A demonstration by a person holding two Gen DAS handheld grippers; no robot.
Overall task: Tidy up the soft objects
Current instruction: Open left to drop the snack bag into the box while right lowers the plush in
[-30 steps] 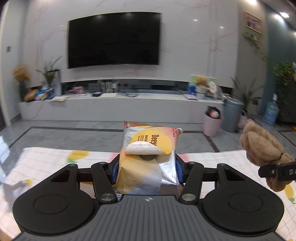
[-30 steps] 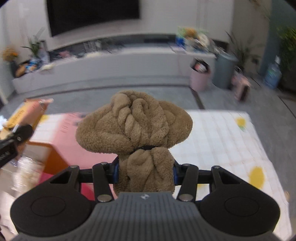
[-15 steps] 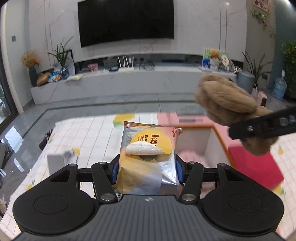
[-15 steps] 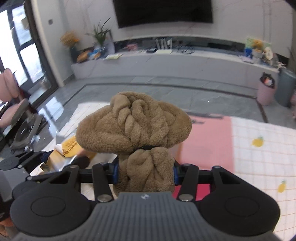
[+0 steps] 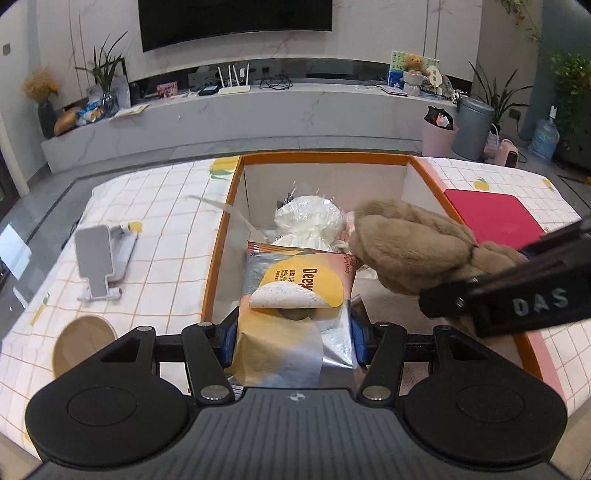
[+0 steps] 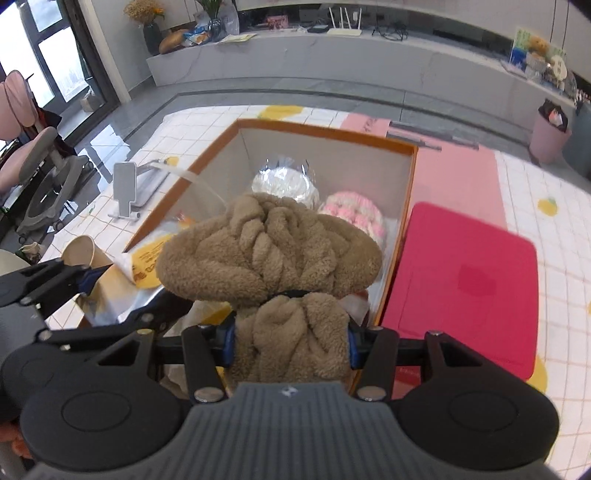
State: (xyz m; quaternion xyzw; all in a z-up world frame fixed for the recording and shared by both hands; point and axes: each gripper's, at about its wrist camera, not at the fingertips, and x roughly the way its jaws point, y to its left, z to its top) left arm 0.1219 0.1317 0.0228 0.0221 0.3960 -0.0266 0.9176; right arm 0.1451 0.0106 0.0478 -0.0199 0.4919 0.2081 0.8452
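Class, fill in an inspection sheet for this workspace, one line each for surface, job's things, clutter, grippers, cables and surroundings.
Surface: checked tablecloth with yellow fruit prints.
Job's things: open orange-rimmed box already holding a white wrapped bundle and a pink-and-white knitted item; snack packet and brown plush toy held over it.
Clutter: grey phone stand, paper cup, red lid beside the box.
Grippers: left gripper shut on the snack packet; right gripper shut on the brown plush toy.
Cables: wires by the router on the TV shelf.
Surroundings: wall TV, plants, pink bin, grey bin.
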